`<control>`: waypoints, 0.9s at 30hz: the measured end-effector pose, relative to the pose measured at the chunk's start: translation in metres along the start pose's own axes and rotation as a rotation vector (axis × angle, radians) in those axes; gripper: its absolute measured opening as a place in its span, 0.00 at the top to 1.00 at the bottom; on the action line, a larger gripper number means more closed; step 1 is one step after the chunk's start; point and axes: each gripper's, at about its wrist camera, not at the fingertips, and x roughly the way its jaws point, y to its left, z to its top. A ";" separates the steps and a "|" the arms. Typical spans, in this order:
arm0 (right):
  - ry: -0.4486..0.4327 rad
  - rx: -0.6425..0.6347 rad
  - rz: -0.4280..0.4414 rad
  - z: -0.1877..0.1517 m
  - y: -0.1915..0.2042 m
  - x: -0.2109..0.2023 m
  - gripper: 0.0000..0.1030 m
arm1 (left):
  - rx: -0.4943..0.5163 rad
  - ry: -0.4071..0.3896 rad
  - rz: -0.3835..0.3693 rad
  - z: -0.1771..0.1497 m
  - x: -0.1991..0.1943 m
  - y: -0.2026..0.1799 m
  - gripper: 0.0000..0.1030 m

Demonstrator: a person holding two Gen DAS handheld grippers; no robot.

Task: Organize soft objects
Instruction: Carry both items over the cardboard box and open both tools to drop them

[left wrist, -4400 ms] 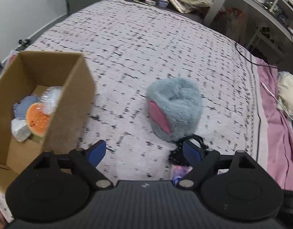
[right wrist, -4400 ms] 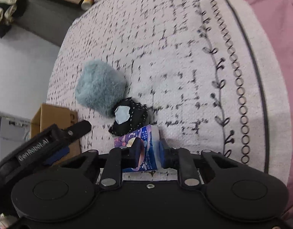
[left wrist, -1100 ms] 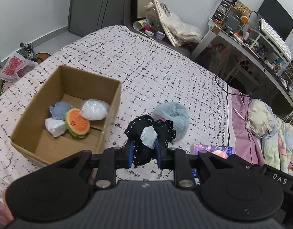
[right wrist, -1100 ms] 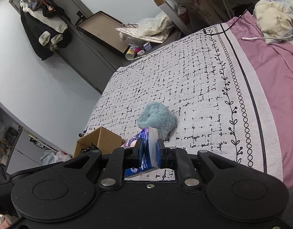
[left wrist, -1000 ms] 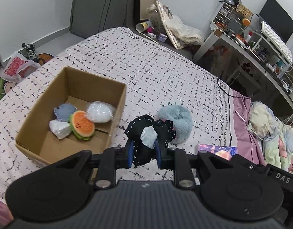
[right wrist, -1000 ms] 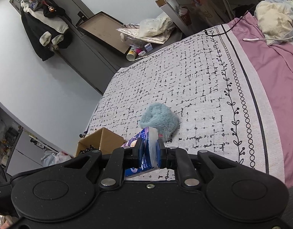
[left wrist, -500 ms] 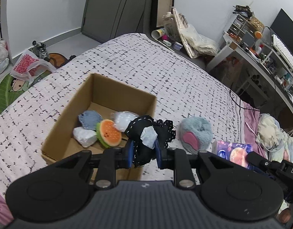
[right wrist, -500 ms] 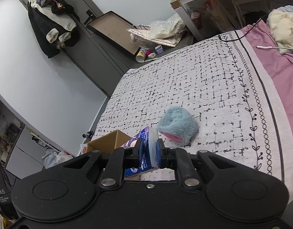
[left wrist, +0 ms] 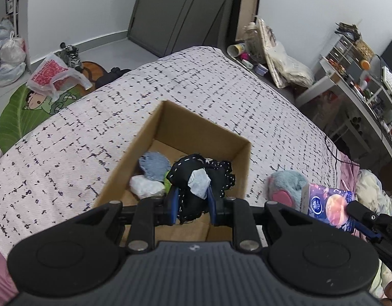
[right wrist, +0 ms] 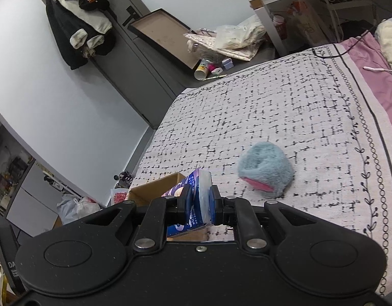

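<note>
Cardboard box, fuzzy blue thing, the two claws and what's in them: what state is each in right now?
Cardboard box: open, small soft things inside.
Left gripper: shut on black cloth, held over the box.
Right gripper: shut on tissue pack, in the air.
Fuzzy blue thing: lying loose on the bed, pink side showing.

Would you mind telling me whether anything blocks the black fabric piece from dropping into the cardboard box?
Nothing visible does: the left claw holds the black fabric piece above the open cardboard box, over soft items already inside.
</note>
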 end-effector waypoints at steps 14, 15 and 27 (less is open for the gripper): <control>0.040 -0.036 0.038 -0.006 0.049 0.033 0.86 | -0.086 0.024 0.020 0.013 0.011 0.042 0.78; 0.044 -0.039 0.039 -0.007 0.051 0.035 0.86 | -0.087 0.030 0.017 0.013 0.013 0.044 0.77; 0.089 -0.042 0.038 -0.020 0.064 0.050 0.86 | -0.080 0.089 0.059 0.012 0.024 0.048 0.56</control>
